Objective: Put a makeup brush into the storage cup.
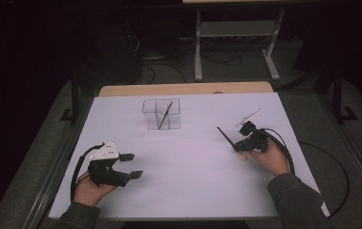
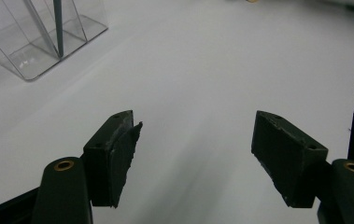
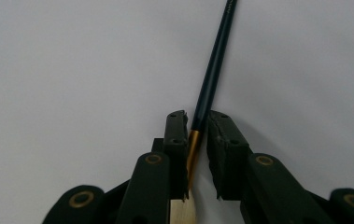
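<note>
**Paintbrush clamped at its ferrule on the right of the white surface**

The paintbrush (image 3: 212,70) has a slim dark handle, a gold metal ferrule and a pale, tan-coloured bristle end. It sits on the right half of the white surface (image 1: 183,167), held in the right hand-held gripper (image 3: 197,135), whose jaws are nearly together and pinch the brush at the ferrule. No earlier state is compared here.

In the right gripper view the handle's far tip runs off the top edge, and the bristle end is cut off at the bottom between the jaws. In the high view the brush is small and dim; its bristles show as a pale spot below the gripper.

Its long axis slants: the handle tip points up and to the left in the high view, towards the far side, and the bristle end towards the person.

The left hand-held gripper (image 2: 193,154) rests low on the left with jaws wide apart, nothing between them. Beyond it stands a clear divided holder (image 1: 162,114) with another brush (image 1: 165,115) leaning inside.
</note>
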A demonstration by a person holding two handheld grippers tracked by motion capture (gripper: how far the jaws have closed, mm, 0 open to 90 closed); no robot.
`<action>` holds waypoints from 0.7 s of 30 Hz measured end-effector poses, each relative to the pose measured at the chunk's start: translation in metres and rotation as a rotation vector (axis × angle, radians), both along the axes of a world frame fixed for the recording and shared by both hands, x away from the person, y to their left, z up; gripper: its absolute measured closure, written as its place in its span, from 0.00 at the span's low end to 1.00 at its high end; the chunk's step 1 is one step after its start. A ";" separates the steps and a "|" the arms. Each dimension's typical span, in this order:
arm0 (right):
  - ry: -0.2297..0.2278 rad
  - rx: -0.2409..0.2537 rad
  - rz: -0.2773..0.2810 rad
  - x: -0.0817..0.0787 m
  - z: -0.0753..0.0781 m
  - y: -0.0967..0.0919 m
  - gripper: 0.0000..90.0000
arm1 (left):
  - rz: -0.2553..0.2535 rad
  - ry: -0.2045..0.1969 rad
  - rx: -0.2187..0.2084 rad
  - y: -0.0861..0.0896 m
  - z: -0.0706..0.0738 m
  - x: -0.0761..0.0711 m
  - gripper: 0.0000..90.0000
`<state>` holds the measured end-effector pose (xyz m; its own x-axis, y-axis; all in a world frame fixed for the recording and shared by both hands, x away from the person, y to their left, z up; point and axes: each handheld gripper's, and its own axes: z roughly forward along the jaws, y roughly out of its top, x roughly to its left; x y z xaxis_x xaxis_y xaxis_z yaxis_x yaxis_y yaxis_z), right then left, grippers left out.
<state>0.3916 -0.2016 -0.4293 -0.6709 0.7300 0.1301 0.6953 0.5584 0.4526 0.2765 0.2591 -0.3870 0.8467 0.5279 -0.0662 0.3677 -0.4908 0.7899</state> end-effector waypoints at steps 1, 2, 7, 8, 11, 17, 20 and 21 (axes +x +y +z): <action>0.000 -0.001 -0.001 0.000 0.000 0.000 0.86 | 0.000 0.000 0.001 0.000 0.000 0.000 0.33; 0.001 -0.004 -0.002 0.000 0.000 0.000 0.87 | 0.001 0.001 -0.001 0.000 0.000 0.000 0.33; -0.008 -0.013 0.000 -0.001 0.000 0.001 0.89 | -0.002 0.003 -0.006 0.000 0.000 0.000 0.33; -0.012 -0.017 0.000 -0.001 0.000 0.001 0.90 | -0.001 0.002 -0.007 0.000 0.000 0.000 0.33; -0.021 -0.033 0.006 -0.001 0.000 0.002 0.91 | 0.000 0.002 -0.008 0.000 0.000 0.000 0.33; -0.021 -0.030 0.005 -0.002 0.000 0.002 0.92 | -0.002 0.002 -0.004 0.000 -0.001 0.000 0.33; -0.022 -0.031 0.011 -0.001 0.000 0.002 0.93 | 0.001 0.002 -0.007 0.000 0.000 0.000 0.33; -0.022 -0.030 0.009 -0.001 0.000 0.002 0.93 | 0.001 0.002 -0.007 0.000 0.000 -0.001 0.33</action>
